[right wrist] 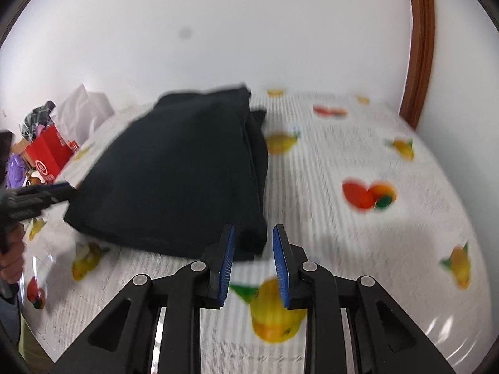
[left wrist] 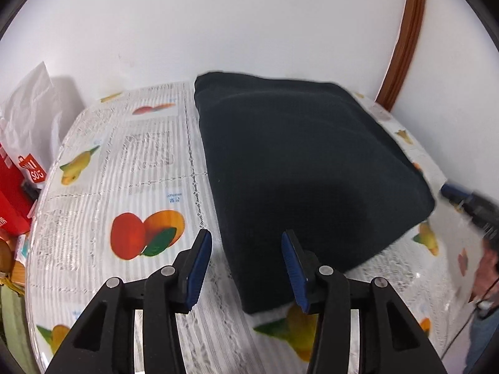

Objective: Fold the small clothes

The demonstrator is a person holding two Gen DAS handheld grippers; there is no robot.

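A folded black garment (left wrist: 305,168) lies flat on the table with the fruit-print cloth (left wrist: 124,171); it also shows in the right wrist view (right wrist: 181,168), where layered edges show on its right side. My left gripper (left wrist: 246,243) is open and empty, hovering at the garment's near left corner. My right gripper (right wrist: 253,240) is open and empty, with the garment's near right corner just ahead between its fingers. The right gripper shows blurred at the right edge of the left wrist view (left wrist: 467,202). The left gripper shows at the left edge of the right wrist view (right wrist: 37,196).
A red box (left wrist: 12,193) and a white plastic bag (left wrist: 28,115) stand past the table's left edge. A white wall (left wrist: 249,25) runs behind the table. A brown wooden frame (left wrist: 405,40) stands at the back right. The person's hand (right wrist: 12,258) shows at the left.
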